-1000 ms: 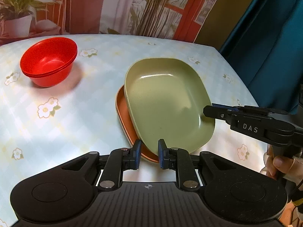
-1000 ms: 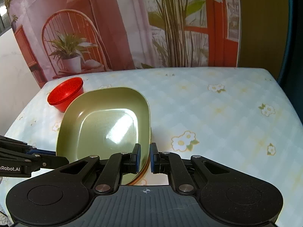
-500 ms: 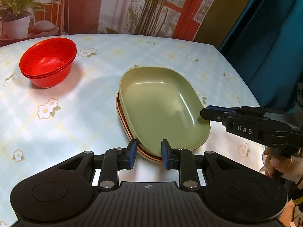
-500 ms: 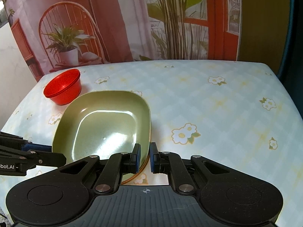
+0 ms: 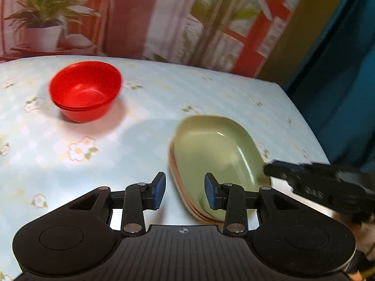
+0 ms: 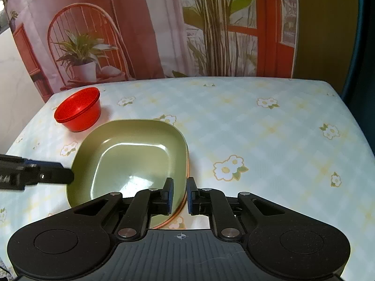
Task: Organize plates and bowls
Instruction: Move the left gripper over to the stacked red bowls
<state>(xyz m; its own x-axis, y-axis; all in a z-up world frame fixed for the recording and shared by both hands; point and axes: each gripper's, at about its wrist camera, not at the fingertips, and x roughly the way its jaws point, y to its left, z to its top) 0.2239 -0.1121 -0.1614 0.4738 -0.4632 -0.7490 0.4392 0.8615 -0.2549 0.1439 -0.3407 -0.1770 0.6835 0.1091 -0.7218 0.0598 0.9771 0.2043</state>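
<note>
L tongs (image 5: 185,193) open, R tongs (image 6: 180,195) straddling plate (image 6: 131,157) rim

A table (image 6: 269,126) is covered by a pale blue flowered cloth; behind it a printed backdrop (image 6: 152,35) of a chair, potted plants and red frames is hung; a teal curtain (image 5: 339,70) is seen alongside.

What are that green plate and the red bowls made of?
Green plate: probably plastic or melamine, with a smooth satin surface that shows soft window glare. Red bowls: likely glossy plastic, uniform in colour, with thin nested rims. Glazed ceramic cannot be ruled out.
</note>
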